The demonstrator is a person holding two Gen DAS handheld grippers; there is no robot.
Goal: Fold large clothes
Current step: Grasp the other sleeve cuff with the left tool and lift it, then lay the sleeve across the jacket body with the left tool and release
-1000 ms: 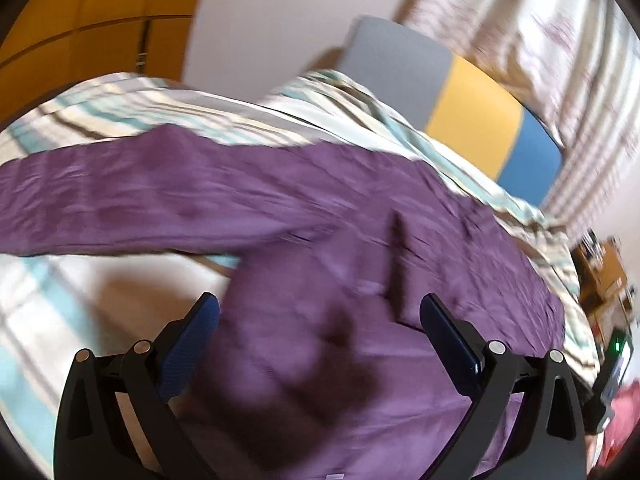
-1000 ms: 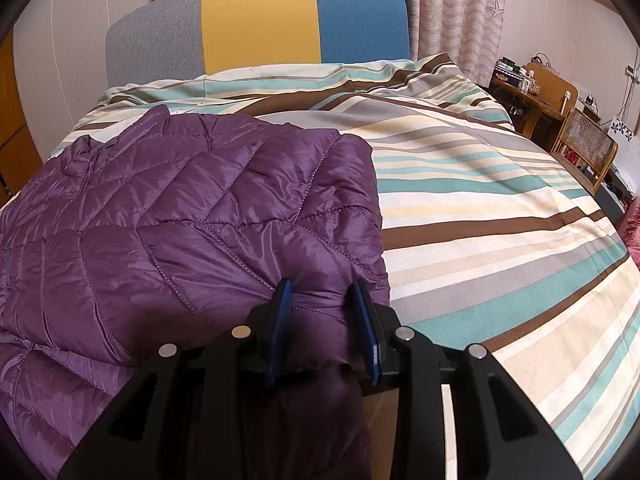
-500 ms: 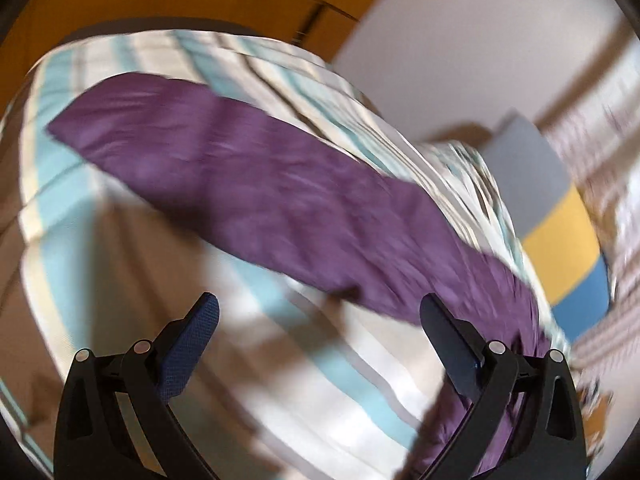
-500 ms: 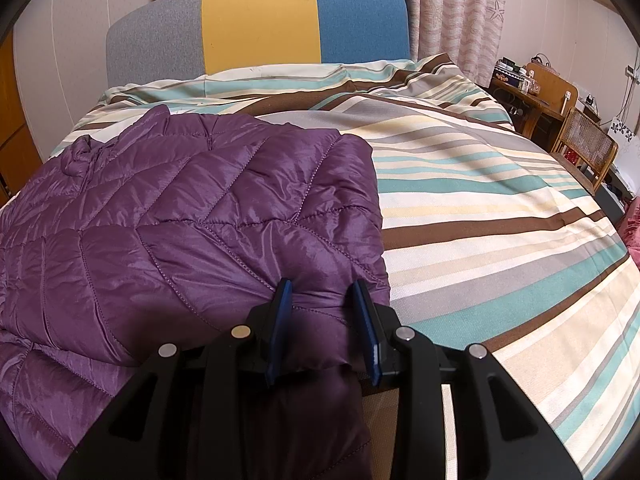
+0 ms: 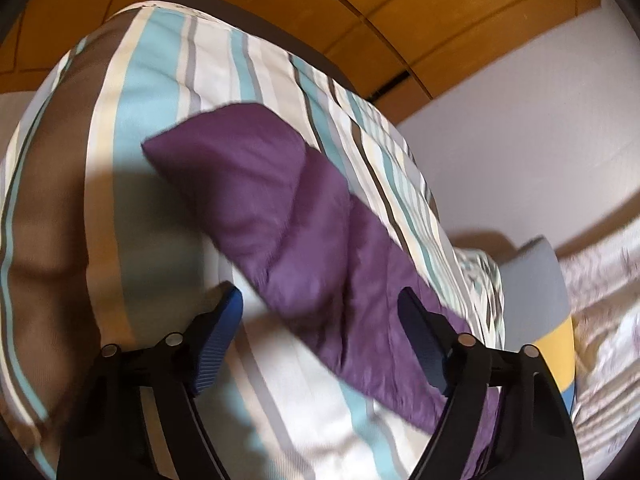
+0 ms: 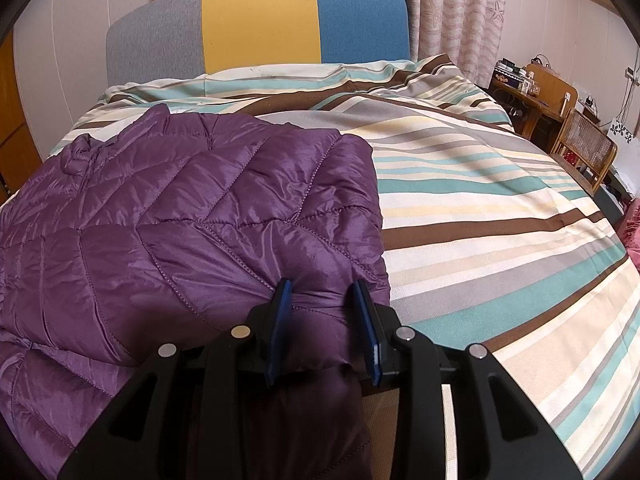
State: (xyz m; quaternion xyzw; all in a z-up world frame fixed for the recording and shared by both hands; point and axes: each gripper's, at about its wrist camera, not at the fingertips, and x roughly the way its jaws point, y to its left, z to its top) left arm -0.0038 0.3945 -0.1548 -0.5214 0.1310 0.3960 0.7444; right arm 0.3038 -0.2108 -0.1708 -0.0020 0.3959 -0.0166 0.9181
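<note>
A purple quilted puffer jacket point(image 6: 192, 216) lies on the striped bed cover point(image 6: 480, 216), its right side folded over onto the body. My right gripper point(image 6: 324, 312) is shut on a bunched bit of the jacket's near edge. In the tilted left wrist view, the jacket's purple sleeve point(image 5: 280, 216) stretches out flat across the bed cover point(image 5: 144, 80). My left gripper point(image 5: 320, 312) hovers over the sleeve with its jaws closing; the sleeve passes between the blue pads point(image 5: 420, 340), and they do not press on it.
A grey, yellow and blue headboard point(image 6: 260, 28) stands at the far end with curtains behind it. A wooden desk point(image 6: 532, 92) and a cane chair point(image 6: 588, 148) sit to the right of the bed. An orange wardrobe point(image 5: 400, 12) runs along the left side.
The left gripper swung away from the jacket's body, rolled, and now faces the outstretched sleeve; its jaws have narrowed. The right gripper kept still, holding the jacket's edge.
</note>
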